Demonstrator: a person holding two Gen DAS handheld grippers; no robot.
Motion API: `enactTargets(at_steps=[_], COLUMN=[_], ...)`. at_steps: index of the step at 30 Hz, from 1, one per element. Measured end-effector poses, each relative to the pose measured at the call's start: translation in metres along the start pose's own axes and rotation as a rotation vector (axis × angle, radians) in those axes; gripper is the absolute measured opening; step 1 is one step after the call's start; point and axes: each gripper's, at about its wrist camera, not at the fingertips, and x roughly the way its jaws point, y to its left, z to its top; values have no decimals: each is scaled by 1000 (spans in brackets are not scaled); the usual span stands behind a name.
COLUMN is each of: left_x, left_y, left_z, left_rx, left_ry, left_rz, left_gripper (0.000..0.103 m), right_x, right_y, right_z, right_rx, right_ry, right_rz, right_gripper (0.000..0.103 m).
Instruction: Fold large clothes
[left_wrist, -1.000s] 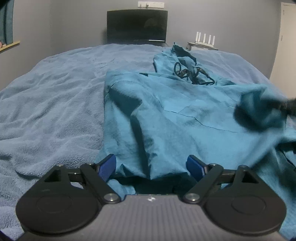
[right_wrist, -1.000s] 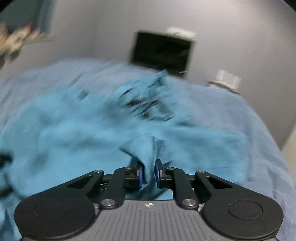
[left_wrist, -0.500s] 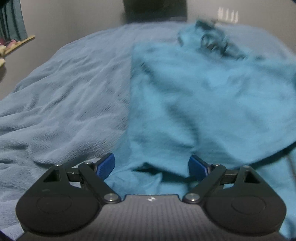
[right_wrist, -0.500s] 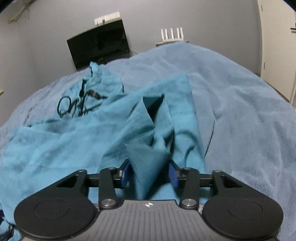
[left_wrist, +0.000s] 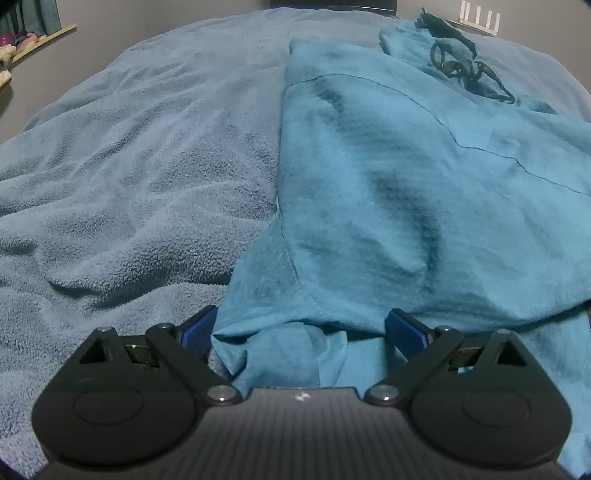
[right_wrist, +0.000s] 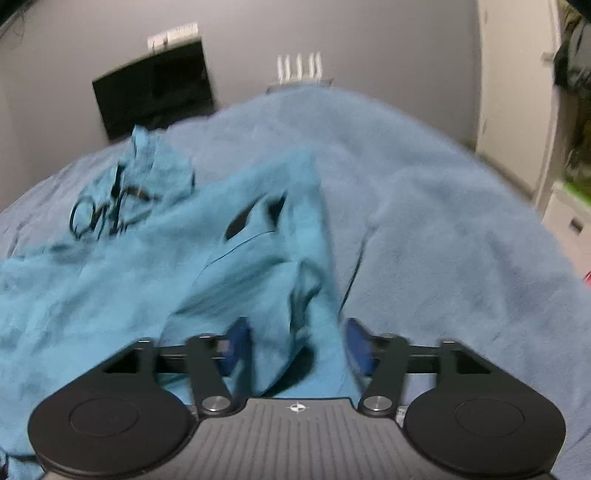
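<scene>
Teal cloth, a large garment (left_wrist: 388, 177), lies spread over the right half of the bed, its straight left edge running away toward the far wall and its near hem bunched up close to both tools. Dark seams cross its upper layer, and a black drawstring (left_wrist: 465, 70) sits coiled in loops on the crumpled part at the far end. From the right wrist view the same garment (right_wrist: 129, 280) looks blurred, with a raised fold standing up near the tool and two dark openings showing further back.

Down at the near hem, the left gripper (left_wrist: 301, 332) has its blue pads (left_wrist: 402, 328) spread wide, a rumpled fold of the cloth lying loose between them without being pinched. The right gripper (right_wrist: 293, 343) is likewise parted, its pads (right_wrist: 236, 341) standing clear on either side of the upright fold; the cloth passes between them but neither pad presses it.

Under everything is a fleecy grey-blue blanket (left_wrist: 129, 177), wrinkled in soft ridges and covering the whole bed. Beyond the far edge a dark screen (right_wrist: 155, 88) hangs on the grey wall, beside it a white router (right_wrist: 299, 70) with four upright antennas. A pale door (right_wrist: 517, 92) stands at the right, and a wooden ledge (left_wrist: 40, 40) shows at the far left.
</scene>
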Motion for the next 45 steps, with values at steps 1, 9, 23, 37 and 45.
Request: enactTargets(at_steps=[1,9,23,37,45], left_x=[0,-5,-13,-66,-171], left_y=[0,-2,-10,-3,7], left_z=[0,-5,-11,-13,-42], left_rx=[2,18,85,71,155], left_ry=[0,-13,-27,-144,-251], left_rz=[0,14,46,22,-156], left_gripper=[98,98,98,98,99], right_x=[-6,-2,11,-107,-167], right_y=[4,28,-11,-30,-55], right_z=[3,-4,-16,13,15], right_rx=[-20,-184,-56,-80,-327], right_ry=[-40,-36,117,-166,-136], right_rz=[1,32,-134,33,182], right_gripper=[73,88,97,101,103])
